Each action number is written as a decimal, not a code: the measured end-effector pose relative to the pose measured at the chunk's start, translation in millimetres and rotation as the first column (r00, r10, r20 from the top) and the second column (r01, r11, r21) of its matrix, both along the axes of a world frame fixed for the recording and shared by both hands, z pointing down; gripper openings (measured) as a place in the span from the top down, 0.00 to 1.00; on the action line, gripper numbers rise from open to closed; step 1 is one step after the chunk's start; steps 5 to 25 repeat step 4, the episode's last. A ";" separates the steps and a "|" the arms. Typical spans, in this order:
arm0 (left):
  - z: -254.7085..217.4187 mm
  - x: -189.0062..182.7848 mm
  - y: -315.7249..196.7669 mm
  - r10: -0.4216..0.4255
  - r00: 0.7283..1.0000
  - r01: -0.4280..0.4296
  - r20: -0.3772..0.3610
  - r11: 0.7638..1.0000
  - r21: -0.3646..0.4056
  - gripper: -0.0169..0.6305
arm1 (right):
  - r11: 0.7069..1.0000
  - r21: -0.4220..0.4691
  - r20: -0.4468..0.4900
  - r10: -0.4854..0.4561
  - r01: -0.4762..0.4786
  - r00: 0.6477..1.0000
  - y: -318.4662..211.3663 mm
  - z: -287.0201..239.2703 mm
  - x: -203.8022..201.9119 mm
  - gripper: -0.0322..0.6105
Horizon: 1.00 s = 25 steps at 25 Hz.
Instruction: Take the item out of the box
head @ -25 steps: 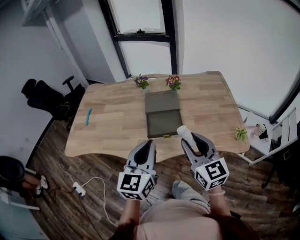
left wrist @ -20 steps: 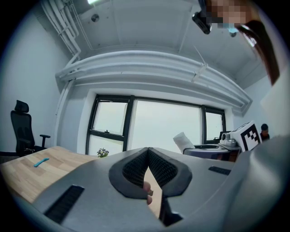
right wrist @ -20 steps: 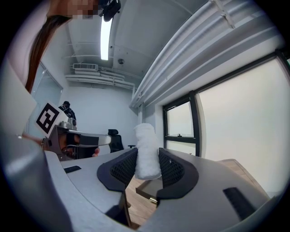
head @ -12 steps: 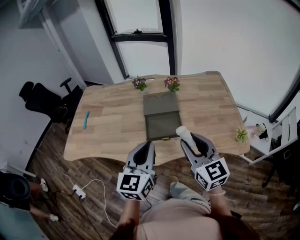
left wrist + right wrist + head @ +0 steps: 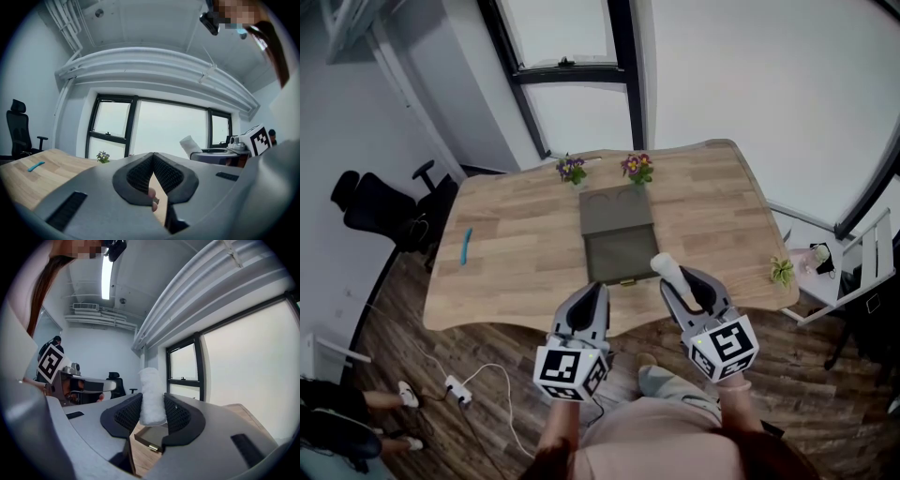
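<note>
Nothing of the task's has shifted; only the head view has drifted. The roll (image 5: pixel 666 266) stays pinched upright in the right gripper (image 5: pixel 682 284), out of the box (image 5: pixel 622 255), above the table's (image 5: pixel 516 253) near edge. The left gripper (image 5: pixel 153 161) is closed and empty. The grip sits low on a soft-looking roll, so any easing could let it tip out. The box lies open and looks bare inside.
</note>
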State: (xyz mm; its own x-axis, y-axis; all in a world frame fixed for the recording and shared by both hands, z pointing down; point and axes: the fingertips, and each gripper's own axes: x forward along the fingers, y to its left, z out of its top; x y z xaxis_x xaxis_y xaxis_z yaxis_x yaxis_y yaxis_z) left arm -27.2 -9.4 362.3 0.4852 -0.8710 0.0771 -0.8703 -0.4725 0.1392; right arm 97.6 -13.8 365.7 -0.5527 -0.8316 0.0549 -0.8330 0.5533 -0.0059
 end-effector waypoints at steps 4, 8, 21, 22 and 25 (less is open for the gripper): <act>3.9 4.7 -7.8 0.006 1.000 -0.006 0.001 1.000 -0.006 0.97 | 1.000 -0.003 -0.001 0.001 -0.001 1.000 -6.7 5.0 3.2 0.74; 3.9 4.7 -7.8 0.006 1.000 -0.006 0.001 1.000 -0.006 0.97 | 1.000 -0.003 -0.001 0.001 -0.001 1.000 -6.7 5.0 3.2 0.74; 3.9 4.7 -7.8 0.006 1.000 -0.006 0.001 1.000 -0.006 0.97 | 1.000 -0.003 -0.001 0.001 -0.001 1.000 -6.7 5.0 3.2 0.74; 3.9 4.7 -7.8 0.006 1.000 -0.006 0.001 1.000 -0.006 0.97 | 1.000 -0.003 -0.001 0.001 -0.001 1.000 -6.7 5.0 3.2 0.74; 3.9 4.7 -7.8 0.006 1.000 -0.006 0.001 1.000 -0.006 0.97 | 1.000 -0.003 -0.001 0.001 -0.001 1.000 -6.7 5.0 3.2 0.74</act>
